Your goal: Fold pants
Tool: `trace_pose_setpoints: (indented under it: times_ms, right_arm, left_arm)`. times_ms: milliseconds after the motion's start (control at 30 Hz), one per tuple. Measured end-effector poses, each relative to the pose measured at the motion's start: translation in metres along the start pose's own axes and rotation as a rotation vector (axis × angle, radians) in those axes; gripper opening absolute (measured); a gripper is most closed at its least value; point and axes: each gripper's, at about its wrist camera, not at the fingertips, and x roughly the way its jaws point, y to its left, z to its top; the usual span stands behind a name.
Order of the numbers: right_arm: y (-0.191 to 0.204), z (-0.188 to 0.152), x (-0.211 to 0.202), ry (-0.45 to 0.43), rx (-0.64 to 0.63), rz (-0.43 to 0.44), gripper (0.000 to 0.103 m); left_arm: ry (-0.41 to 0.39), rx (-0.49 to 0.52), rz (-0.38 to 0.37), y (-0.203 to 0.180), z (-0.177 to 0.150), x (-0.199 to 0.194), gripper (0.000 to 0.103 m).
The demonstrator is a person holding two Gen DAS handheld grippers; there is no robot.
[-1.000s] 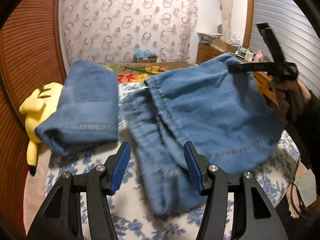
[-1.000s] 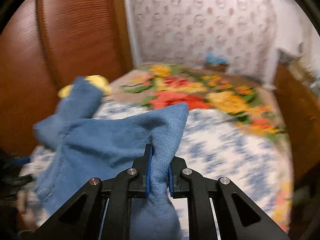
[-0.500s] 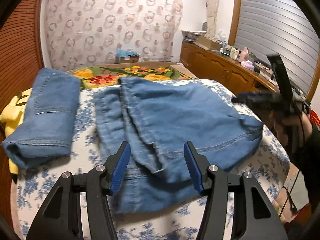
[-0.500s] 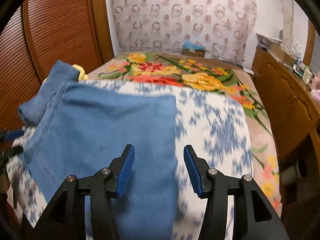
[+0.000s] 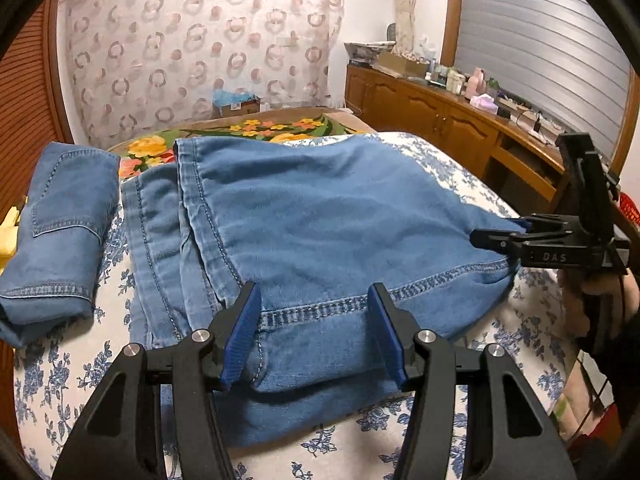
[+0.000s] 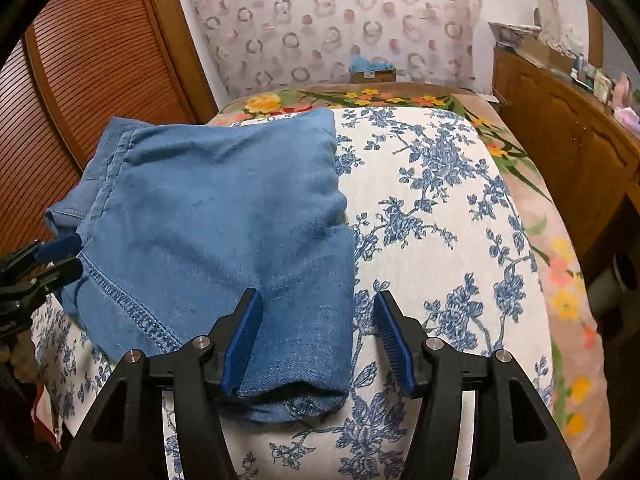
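Two layers of the blue denim pants (image 5: pixel 320 216) lie folded on the bed (image 5: pixel 472 172), on its blue-flowered white cover, with the stitched hem edge nearest the person and the seamed side edge running away toward the far wall; judged from that, the long axis now points from the near edge of the bed to the floral blanket beyond. One corner sits between the spread fingers of the left tool (image 5: pixel 314 334), which is wide open and grips nothing. In the right wrist view the right tool (image 6: pixel 318 338) is open too, straddling the right edge of the fold with nothing clamped. Likely trouble: if either tool closes on only the top layer, the next fold would peel the stack apart and skew the edges; the soft cover could also bunch and drag under the cloth. A second folded pair of jeans (image 5: pixel 60 232) lies just left, near a yellow plush toy (image 5: pixel 8 232)
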Motion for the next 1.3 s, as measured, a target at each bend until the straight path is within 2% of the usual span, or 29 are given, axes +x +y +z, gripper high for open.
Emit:
trace_pose_setpoints:
  times_ms: [133,300,367,400,467,533,567,733,933,1133,1300]
  right_arm:
    - [0.000,-0.002,0.001,0.002,0.001,0.019,0.060]
    - [-0.006,-0.002,0.001,0.011,0.045,0.102,0.058]
    - [-0.008,-0.002,0.004,0.015,0.047,0.127,0.049]
    - [-0.008,-0.003,0.004,0.018,0.049,0.141,0.040]
    - [-0.007,-0.002,0.006,0.023,0.053,0.158,0.034]
    - [-0.005,0.000,0.000,0.001,0.036,0.150,0.018]
    - [-0.005,0.002,-0.003,-0.013,0.038,0.157,0.016]
    - [0.013,0.015,-0.033,-0.110,-0.018,0.128,0.014]
    - [0.053,0.042,-0.059,-0.207,-0.099,0.151,0.014]
    - [0.118,0.058,-0.060,-0.256,-0.196,0.239,0.014]
    - [0.166,0.053,-0.034,-0.229,-0.276,0.340,0.014]
  left_arm:
    - [0.005,-0.002,0.004,0.001,-0.001,0.002,0.056]
    - [0.011,0.002,0.009,0.000,-0.003,0.006,0.056]
    - [0.011,0.002,0.011,0.001,-0.003,0.007,0.056]
    - [0.012,-0.001,0.016,0.002,-0.002,0.008,0.056]
    - [0.012,-0.010,0.021,0.006,-0.005,0.008,0.056]
    - [0.014,-0.022,0.031,0.012,-0.005,0.006,0.056]
    - [0.017,-0.027,0.036,0.015,-0.006,0.005,0.056]
    - [0.015,-0.061,0.043,0.033,-0.010,-0.006,0.056]
    - [-0.031,-0.102,0.073,0.061,-0.013,-0.039,0.056]
    - [-0.072,-0.129,0.128,0.091,-0.018,-0.074,0.056]
    - [-0.083,-0.166,0.167,0.113,-0.024,-0.092,0.056]
